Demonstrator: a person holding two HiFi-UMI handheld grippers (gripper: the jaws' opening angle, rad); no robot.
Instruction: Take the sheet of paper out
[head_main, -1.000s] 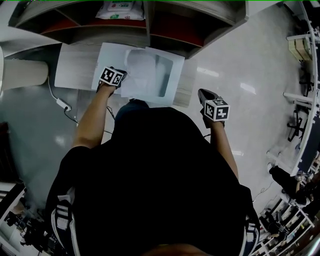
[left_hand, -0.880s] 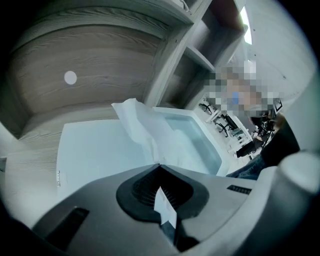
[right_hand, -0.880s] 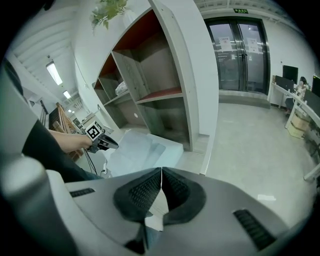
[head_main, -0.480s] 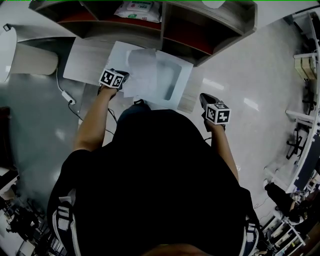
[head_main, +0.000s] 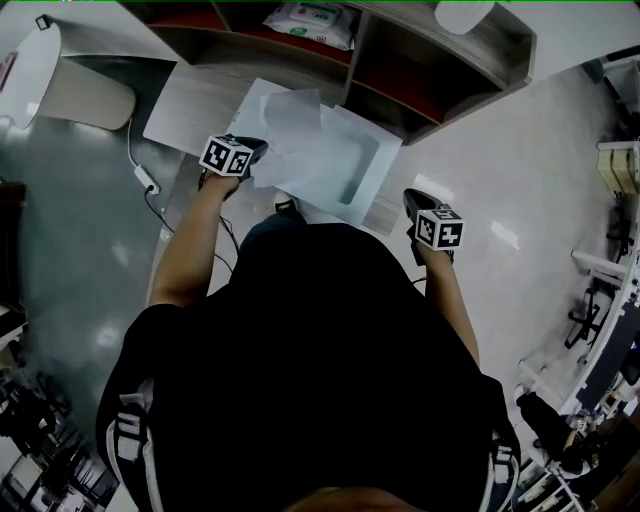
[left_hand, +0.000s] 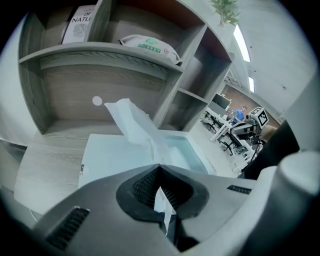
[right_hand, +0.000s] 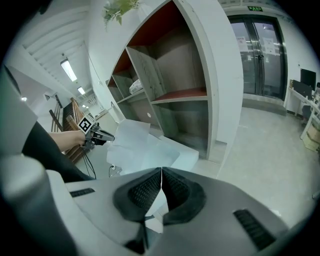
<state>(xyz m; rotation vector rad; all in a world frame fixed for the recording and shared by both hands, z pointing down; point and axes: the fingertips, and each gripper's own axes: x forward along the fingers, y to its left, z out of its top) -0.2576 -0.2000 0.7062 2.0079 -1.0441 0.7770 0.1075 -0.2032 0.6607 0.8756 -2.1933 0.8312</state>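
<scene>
The left gripper's (head_main: 255, 150) jaws clamp the thin white sheet of paper (head_main: 290, 130), lifted above the shallow white box's (head_main: 345, 125) open recess, while the right gripper's (head_main: 408, 195) jaws rest together, empty.

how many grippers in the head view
2. The left gripper is at the left edge of the white box, shut on the sheet of paper; the right gripper hangs right of the box, jaws together, holding nothing.

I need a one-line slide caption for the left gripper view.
Left gripper, shut on a sheet of paper, holds it up over a white box before wooden shelves.
</scene>
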